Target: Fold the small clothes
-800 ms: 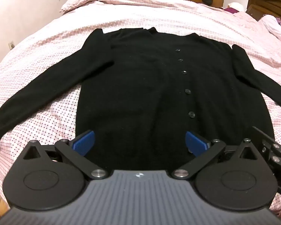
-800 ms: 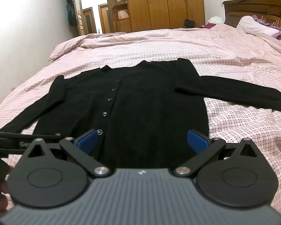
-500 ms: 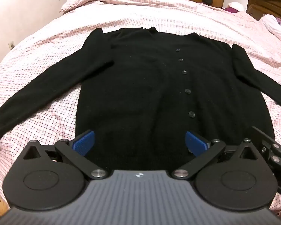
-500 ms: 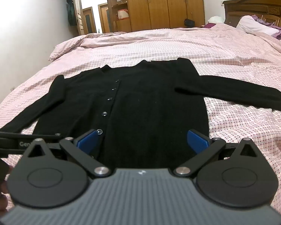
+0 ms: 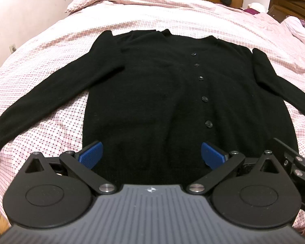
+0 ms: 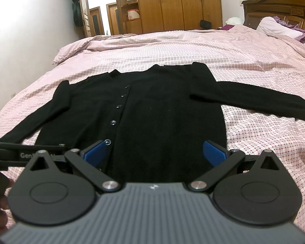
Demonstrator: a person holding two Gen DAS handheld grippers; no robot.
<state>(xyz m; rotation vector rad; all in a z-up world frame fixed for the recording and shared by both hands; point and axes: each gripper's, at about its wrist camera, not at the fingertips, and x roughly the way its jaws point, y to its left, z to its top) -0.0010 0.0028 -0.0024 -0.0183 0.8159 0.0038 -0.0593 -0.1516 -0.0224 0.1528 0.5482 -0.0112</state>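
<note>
Pink bed (image 6: 254,57), black cardigan (image 6: 162,111), "Gen" strap (image 6: 26,155)

The left gripper (image 5: 151,155) sits at the lower centre of its frame, its two blue fingers (image 5: 91,155) spread wide apart with nothing between them. The right gripper (image 6: 154,155) is at the lower centre of its own frame, fingers (image 6: 214,155) also wide apart and empty. Both point forward, side by side. Part of the right gripper shows at the right edge of the left view.
</note>
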